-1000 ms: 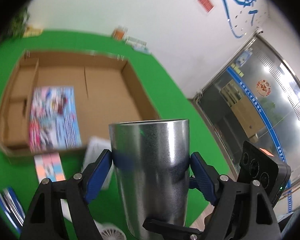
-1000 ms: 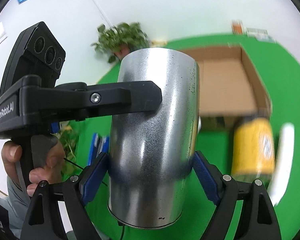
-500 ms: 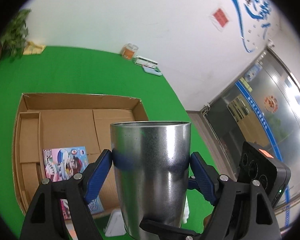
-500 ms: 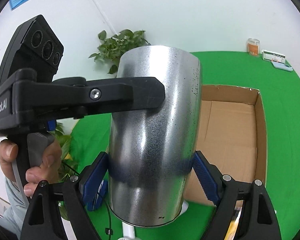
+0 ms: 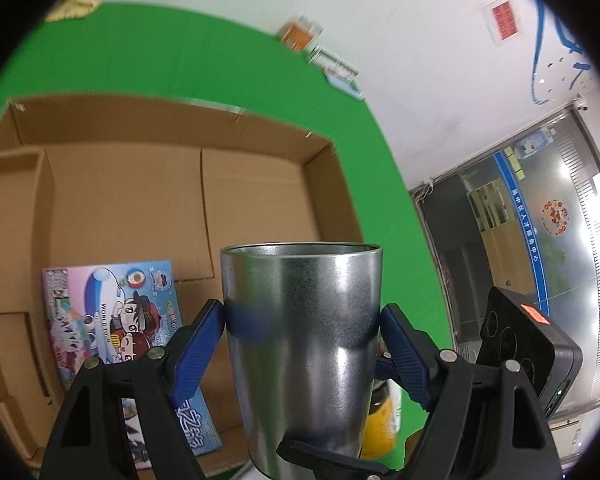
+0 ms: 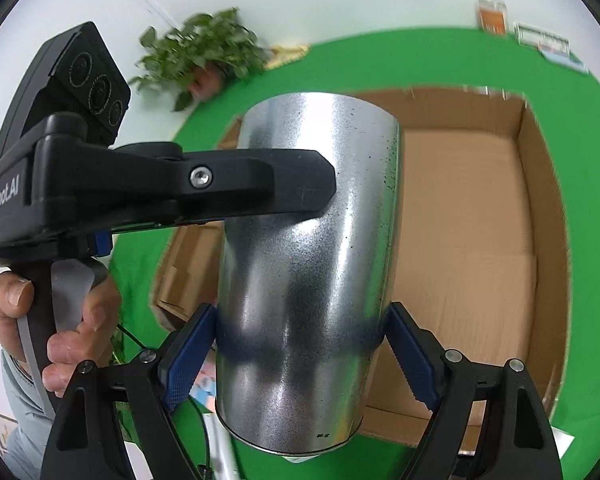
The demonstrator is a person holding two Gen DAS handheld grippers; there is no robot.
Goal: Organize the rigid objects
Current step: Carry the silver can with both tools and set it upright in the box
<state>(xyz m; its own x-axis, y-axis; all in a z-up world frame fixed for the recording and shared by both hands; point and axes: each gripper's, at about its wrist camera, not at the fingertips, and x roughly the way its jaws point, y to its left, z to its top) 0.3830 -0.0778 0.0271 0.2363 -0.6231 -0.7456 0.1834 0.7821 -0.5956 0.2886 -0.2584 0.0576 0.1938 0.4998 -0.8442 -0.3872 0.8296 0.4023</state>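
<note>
Currently both of your grippers clamp one object: the metal cylinder [image 5: 302, 344], a tall open-ended tin of bright galvanized-looking sheet. It hangs in the air over the cardboard box [image 5: 132, 208], which sits on the green table [image 5: 160, 60].

Largest first. The cardboard box is a shallow, open tray with low walls; much of its floor is bare on the side toward the doorway. A picture book [image 5: 116, 320] lies flat on the floor at the near left, seen from the left wrist.

Metal cylinder: I judge it stiff but thin-walled, so light for its bulk and liable to dent or go oval if squeezed hard. The surface is smooth and shiny, likely slippery against the pads. Its long axis runs roughly along the left gripper's pointing line, open rim away from that camera. In the right wrist view the closed or rolled end [image 6: 292, 436] sits near the camera, axis tilted a little left.

Left gripper [image 5: 302, 320]: jaws stand wide, blue pads pressed on opposite sides of the wall, about mid-height. Right gripper [image 6: 298, 340]: same wide stance, pads on the wall nearer the lower end. The two grips cross each other around the body.

Your left hand [image 6: 60, 320] wraps its handle.

Smallest: a yellow can [image 5: 380, 420] shows partly behind the cylinder; whether it is upright I cannot tell.
</note>
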